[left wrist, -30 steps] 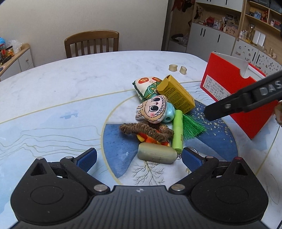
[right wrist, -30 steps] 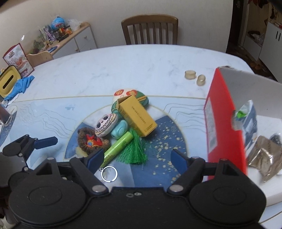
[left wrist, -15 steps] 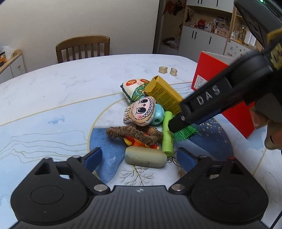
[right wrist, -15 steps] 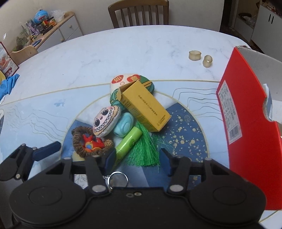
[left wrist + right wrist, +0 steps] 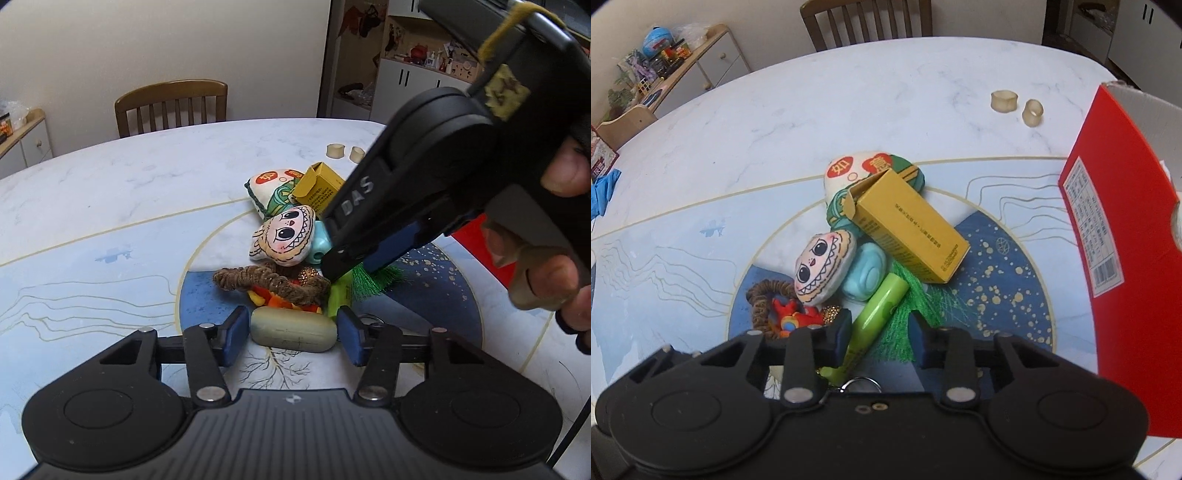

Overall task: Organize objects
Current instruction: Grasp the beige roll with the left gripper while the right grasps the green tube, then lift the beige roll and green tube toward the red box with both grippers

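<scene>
Past the far edge of the table (image 5: pixel 110 192) I see a wooden chair (image 5: pixel 170 106) against a cream wall. On the far left stands a low wooden cabinet (image 5: pixel 690 62) crowded with small toys, a blue ball (image 5: pixel 657 37) among them. A blue cloth (image 5: pixel 602 190) lies at the table's left edge. On the far right I see white cupboards (image 5: pixel 410 88) under open shelves of trinkets.

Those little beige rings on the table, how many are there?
2. Both sit side by side on the bare marble, beyond the toy pile: one ring on the left, the other ring just right of it, near the red box. None seem hidden.
</scene>
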